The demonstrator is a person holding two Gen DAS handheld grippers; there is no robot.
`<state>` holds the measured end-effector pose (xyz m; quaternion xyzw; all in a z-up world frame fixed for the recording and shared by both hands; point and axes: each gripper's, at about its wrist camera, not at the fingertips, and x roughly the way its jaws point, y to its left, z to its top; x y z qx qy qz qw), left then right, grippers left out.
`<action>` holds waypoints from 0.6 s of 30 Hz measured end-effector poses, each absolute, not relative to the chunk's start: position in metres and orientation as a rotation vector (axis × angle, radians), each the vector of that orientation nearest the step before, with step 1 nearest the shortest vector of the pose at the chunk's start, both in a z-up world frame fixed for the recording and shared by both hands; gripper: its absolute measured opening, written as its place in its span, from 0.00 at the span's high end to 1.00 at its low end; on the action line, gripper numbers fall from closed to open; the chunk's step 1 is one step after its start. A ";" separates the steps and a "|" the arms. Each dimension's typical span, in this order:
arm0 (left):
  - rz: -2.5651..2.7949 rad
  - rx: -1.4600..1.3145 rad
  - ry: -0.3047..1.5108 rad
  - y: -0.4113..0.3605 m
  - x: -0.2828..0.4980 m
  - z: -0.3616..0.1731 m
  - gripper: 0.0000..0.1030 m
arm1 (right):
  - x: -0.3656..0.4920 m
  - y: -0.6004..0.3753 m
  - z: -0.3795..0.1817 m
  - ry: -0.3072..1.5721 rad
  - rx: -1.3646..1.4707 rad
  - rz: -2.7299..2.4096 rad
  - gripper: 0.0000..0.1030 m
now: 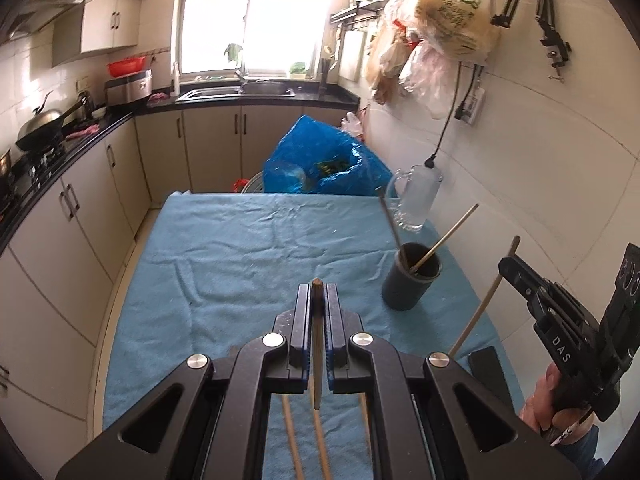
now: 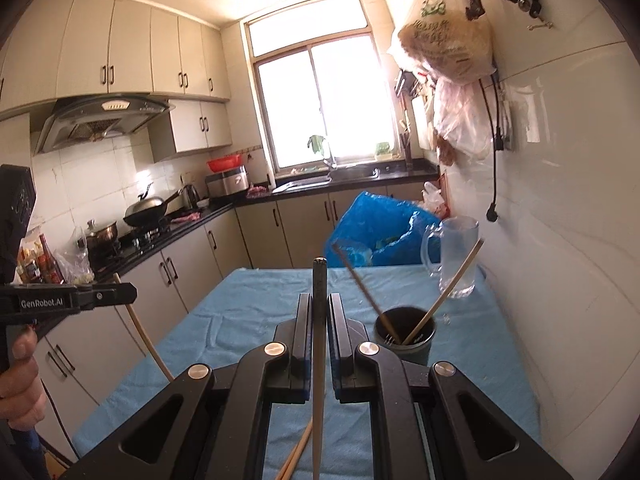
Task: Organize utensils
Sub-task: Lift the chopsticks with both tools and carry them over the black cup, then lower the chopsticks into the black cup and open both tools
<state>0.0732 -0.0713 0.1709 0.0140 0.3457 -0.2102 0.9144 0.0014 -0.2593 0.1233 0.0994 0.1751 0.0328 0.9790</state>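
A dark cylindrical holder stands on the blue cloth at the right, with two chopsticks leaning in it; it also shows in the right wrist view. My left gripper is shut on a wooden chopstick held above the cloth. My right gripper is shut on another chopstick, and it shows from the side in the left wrist view. The left gripper appears at the left edge of the right wrist view. Loose chopsticks lie on the cloth below my left gripper.
A clear glass mug stands behind the holder near the tiled wall. A blue plastic bag sits past the table's far edge. A dark flat object lies at the cloth's right. Kitchen counters run along the left.
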 end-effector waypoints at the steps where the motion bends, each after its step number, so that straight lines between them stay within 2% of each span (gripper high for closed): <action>1: -0.438 0.034 0.705 -0.076 0.073 0.174 0.95 | 0.001 -0.264 0.128 0.345 0.203 0.060 0.92; 18: -0.574 0.082 0.609 -0.160 0.087 0.237 0.95 | 0.009 -0.322 0.184 0.244 0.243 -0.017 0.92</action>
